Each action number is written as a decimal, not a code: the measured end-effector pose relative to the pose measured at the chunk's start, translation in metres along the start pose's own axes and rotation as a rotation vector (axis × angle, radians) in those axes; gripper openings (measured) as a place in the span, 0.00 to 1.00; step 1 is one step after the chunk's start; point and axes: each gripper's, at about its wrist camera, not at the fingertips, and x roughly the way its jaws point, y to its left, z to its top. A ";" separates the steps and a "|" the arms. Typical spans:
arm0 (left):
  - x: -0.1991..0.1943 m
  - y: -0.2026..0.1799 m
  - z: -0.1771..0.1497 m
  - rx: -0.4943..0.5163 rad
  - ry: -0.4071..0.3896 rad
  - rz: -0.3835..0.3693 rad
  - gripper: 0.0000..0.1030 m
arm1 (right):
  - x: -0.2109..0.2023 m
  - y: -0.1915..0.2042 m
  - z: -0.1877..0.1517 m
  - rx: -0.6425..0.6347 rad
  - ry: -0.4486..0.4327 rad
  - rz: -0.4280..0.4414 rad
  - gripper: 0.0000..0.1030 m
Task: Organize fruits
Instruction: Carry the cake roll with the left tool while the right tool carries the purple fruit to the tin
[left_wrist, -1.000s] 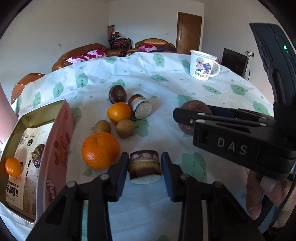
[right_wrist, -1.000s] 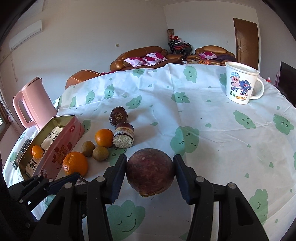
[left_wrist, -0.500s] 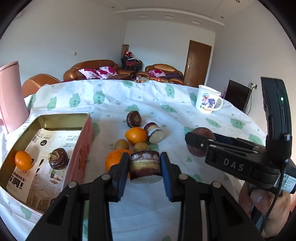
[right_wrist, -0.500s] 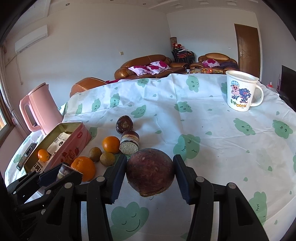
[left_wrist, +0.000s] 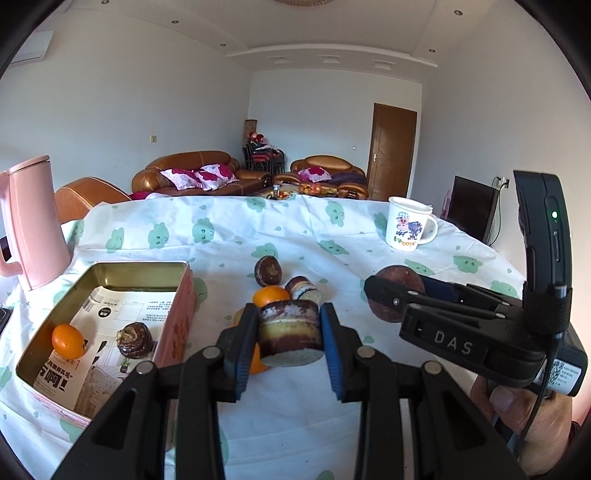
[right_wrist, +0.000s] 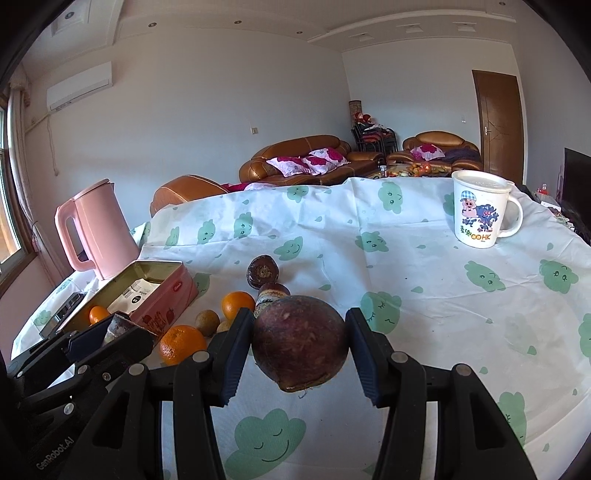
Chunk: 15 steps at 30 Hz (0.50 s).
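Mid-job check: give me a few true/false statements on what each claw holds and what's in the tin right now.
1. The left claw grips a layered cake piece. True.
2. The right claw is empty. False: it is shut on a round dark purple fruit.
3. The pink tin holds a small orange and a dark brown item. True.
4. The cartoon mug lies on its side. False: it stands upright.
5. The pink kettle stands inside the tin. False: it stands behind it.
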 end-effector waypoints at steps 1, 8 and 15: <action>-0.001 0.000 0.000 0.001 -0.009 0.004 0.34 | -0.001 0.000 0.000 -0.002 -0.005 0.001 0.52; -0.005 0.004 0.002 -0.001 -0.042 0.032 0.34 | -0.010 0.005 -0.001 -0.023 -0.047 -0.005 0.52; -0.009 0.007 0.003 0.006 -0.072 0.066 0.34 | -0.017 0.009 -0.002 -0.040 -0.081 -0.007 0.52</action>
